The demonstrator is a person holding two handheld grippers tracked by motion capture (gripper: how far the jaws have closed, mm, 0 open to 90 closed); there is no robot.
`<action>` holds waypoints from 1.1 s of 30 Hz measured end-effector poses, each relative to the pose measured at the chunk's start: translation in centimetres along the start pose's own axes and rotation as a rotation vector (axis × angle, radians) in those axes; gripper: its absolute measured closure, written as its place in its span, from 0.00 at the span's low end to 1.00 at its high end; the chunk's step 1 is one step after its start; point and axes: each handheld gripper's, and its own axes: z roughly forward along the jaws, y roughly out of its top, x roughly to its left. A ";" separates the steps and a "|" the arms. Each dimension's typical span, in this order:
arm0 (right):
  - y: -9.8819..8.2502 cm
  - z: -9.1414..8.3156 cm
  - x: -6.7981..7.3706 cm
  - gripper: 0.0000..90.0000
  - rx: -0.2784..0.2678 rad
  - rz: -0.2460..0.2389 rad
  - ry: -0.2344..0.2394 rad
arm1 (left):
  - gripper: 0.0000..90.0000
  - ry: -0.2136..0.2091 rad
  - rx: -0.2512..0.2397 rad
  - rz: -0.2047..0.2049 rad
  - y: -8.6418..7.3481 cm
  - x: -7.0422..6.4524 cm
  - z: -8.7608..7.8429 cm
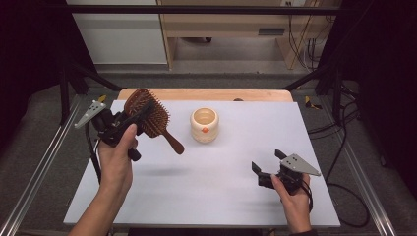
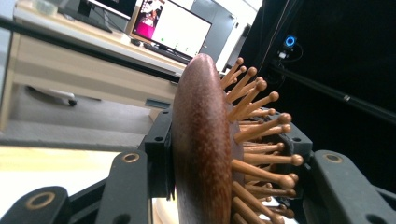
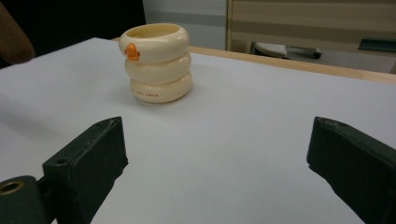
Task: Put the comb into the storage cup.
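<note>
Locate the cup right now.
High view: the cup stands upright on the white table, centre-rear, just right of the brush held in the left gripper. Right gripper view: it's ahead, upper left.

White-topped table (image 1: 206,196) on grey floor (image 1: 44,162); wooden desk (image 1: 231,24) far behind, lit monitor (image 2: 173,30), black curtains (image 1: 383,59) flanking.

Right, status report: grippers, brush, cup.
Left gripper shut on brush, lifted off table. Right gripper open, empty, aimed at cup. Nothing in the way.
</note>
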 end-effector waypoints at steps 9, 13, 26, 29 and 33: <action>0.1 0.4 0.6 0.07 -0.003 -0.035 0.000 | 0.56 0.011 0.014 0.018 0.9 -1.0 1.2; 0.1 0.5 0.7 0.07 -0.001 -0.043 0.001 | 0.56 0.011 0.000 0.036 1.6 -1.3 2.2; 0.2 0.3 0.5 0.06 -0.013 -0.033 0.012 | 0.56 0.053 0.001 0.131 4.3 -2.1 5.0; 0.2 0.3 0.6 0.06 -0.013 -0.021 0.019 | 0.56 0.058 0.001 0.135 4.6 -2.0 5.9; 0.2 0.3 0.6 0.06 -0.015 -0.019 0.020 | 0.56 0.060 0.001 0.155 5.0 -1.9 7.2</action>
